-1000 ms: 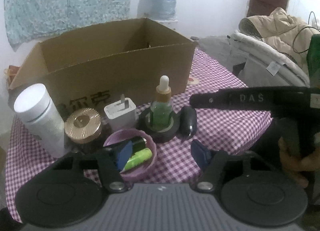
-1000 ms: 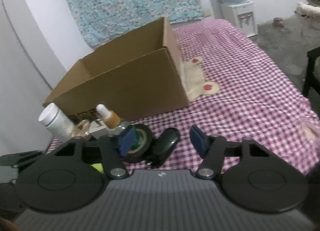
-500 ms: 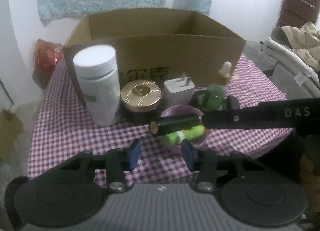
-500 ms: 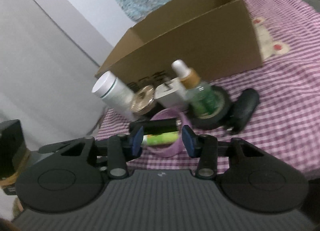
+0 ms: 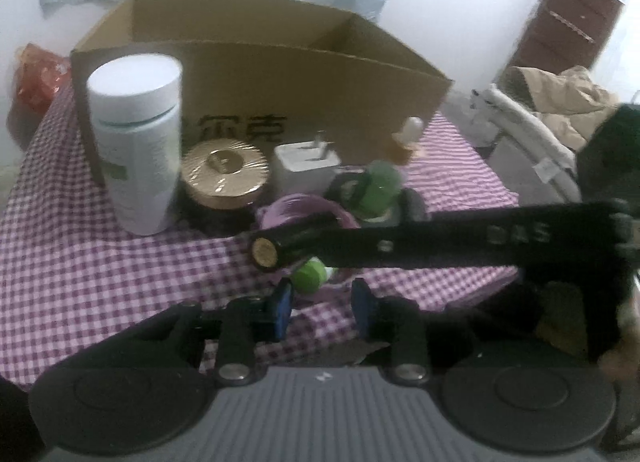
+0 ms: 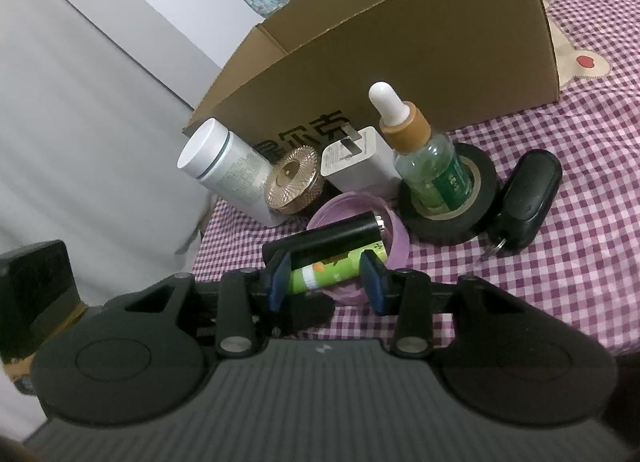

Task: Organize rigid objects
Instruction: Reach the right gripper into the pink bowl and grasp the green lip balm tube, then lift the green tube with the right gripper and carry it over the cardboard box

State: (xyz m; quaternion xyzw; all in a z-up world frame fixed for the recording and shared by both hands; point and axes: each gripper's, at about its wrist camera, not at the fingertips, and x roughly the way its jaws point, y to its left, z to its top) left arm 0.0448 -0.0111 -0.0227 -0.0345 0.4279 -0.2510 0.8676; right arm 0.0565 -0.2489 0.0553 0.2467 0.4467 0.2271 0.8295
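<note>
At the near edge of the tabletop, the right-wrist view shows what the left one blurs: a black cylinder (image 6: 328,236) lying crosswise over the rim of a purple bowl (image 6: 396,229), with a green tube (image 6: 332,272) inside it. The right tongs (image 6: 325,282) have just been closing; their pads flank the tube, but I cannot tell whether they press on anything. The left-wrist view alone shows the cylinder's gold end. It also shows the left tongs (image 5: 322,306), which have just been closing too and stand narrowly apart, pinching nothing. Behind the bowl stands a dropper bottle (image 6: 432,165) inside a black tape roll (image 6: 484,189). Farther back is an open cardboard box (image 6: 400,73). A purple checked cloth (image 6: 580,262) covers the surface; a brown door (image 5: 568,25) shows far right.
</note>
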